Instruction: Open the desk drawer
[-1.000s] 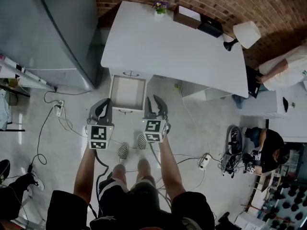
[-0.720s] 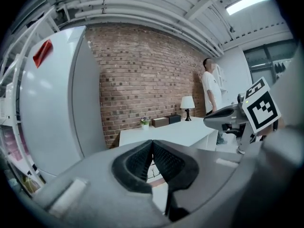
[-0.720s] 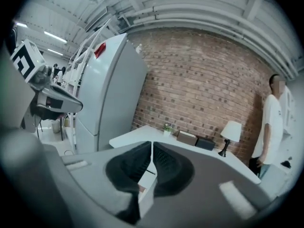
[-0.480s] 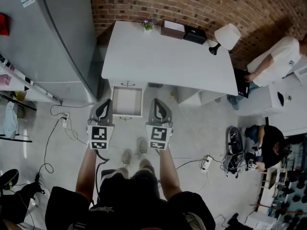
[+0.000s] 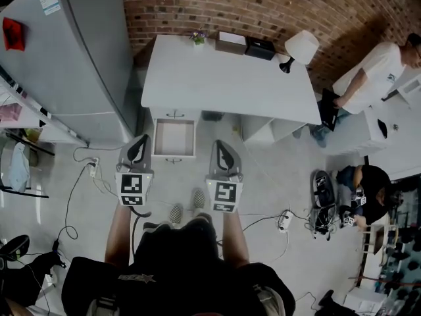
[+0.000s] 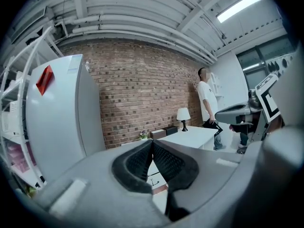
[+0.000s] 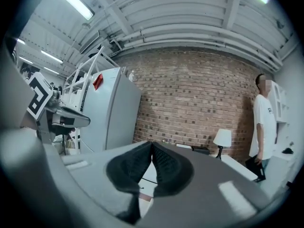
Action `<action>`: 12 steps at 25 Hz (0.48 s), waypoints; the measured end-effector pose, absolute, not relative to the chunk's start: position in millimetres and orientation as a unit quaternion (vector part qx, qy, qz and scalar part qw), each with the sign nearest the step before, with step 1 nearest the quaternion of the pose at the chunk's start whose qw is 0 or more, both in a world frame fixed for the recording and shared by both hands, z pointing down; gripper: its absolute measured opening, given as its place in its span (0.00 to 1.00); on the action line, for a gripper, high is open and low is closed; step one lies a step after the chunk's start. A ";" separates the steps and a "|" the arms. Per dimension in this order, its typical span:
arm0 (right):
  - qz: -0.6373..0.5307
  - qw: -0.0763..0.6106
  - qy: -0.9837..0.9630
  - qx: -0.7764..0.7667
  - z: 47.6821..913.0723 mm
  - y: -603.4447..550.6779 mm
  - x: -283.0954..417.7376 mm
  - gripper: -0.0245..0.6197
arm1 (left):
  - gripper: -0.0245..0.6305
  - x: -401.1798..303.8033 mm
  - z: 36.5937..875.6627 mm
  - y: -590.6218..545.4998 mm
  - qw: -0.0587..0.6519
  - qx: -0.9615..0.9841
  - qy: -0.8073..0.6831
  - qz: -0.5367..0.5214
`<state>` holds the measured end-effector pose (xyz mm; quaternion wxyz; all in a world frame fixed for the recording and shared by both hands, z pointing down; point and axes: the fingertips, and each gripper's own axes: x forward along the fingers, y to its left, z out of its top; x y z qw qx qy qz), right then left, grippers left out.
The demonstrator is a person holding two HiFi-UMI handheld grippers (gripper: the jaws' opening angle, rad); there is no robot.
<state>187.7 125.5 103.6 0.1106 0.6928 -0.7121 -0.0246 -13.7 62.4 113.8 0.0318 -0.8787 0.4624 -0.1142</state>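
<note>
I have raised both: my left gripper [image 5: 139, 142] and right gripper [image 5: 220, 146], closed and empty, flank the pulled-out drawer [image 5: 174, 139], left nearer.

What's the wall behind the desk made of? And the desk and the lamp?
Wall: brick, rough and matte, shown by the reddish blocks with pale mortar lines.
Desk: probably painted or laminated wood. The white top is smooth with a soft sheen, but I can't tell for sure.
Lamp: the shade looks like white fabric or paper. The thin dark stand may be metal.
</note>
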 end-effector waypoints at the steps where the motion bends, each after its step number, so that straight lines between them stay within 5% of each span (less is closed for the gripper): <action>1: -0.026 0.110 -0.712 0.693 101.9 130.8 187.7 0.05 | 0.05 -14.6 111.9 66.0 0.031 -0.879 0.462 -0.112; 12: -0.030 0.102 -0.710 0.696 96.4 155.9 184.0 0.05 | 0.05 -21.0 104.2 88.0 0.037 -0.882 0.457 -0.109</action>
